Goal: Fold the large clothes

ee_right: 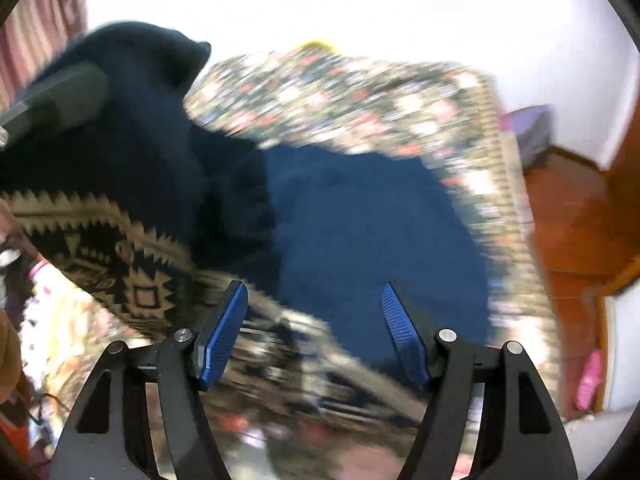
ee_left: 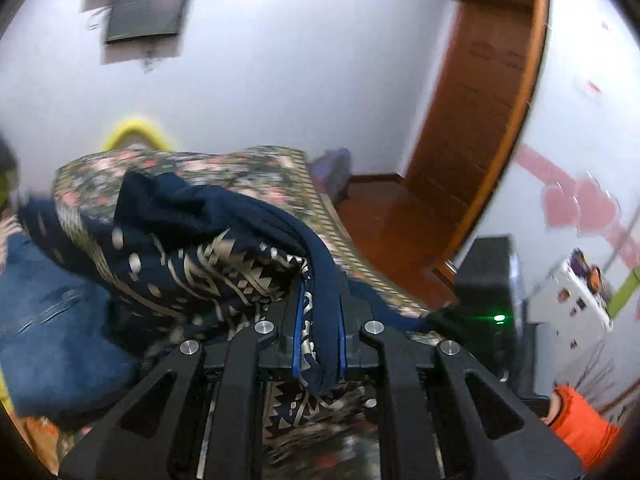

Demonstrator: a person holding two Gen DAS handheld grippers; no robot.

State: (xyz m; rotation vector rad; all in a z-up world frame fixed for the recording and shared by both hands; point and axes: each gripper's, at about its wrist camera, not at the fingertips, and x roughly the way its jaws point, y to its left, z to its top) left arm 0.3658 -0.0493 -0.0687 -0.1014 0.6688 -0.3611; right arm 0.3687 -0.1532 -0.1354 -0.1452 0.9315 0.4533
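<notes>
A large navy garment (ee_left: pixel 200 248) with a beige geometric pattern is lifted above a floral bedspread (ee_left: pixel 256 172). My left gripper (ee_left: pixel 319 320) is shut on a bunched navy edge of it, which hangs between the blue pads. In the right wrist view the same garment (ee_right: pixel 132 184) drapes at the left, its patterned border (ee_right: pixel 120 272) hanging low. My right gripper (ee_right: pixel 316 320) is open and empty, its blue pads (ee_right: pixel 224 332) wide apart over navy cloth (ee_right: pixel 372 240). The view is motion blurred.
A blue denim piece (ee_left: pixel 52 344) lies at the left on the bed. A wooden door (ee_left: pixel 480 128) and wooden floor (ee_right: pixel 576 216) are at the right. A black box with a green light (ee_left: pixel 492 280) stands by the wall.
</notes>
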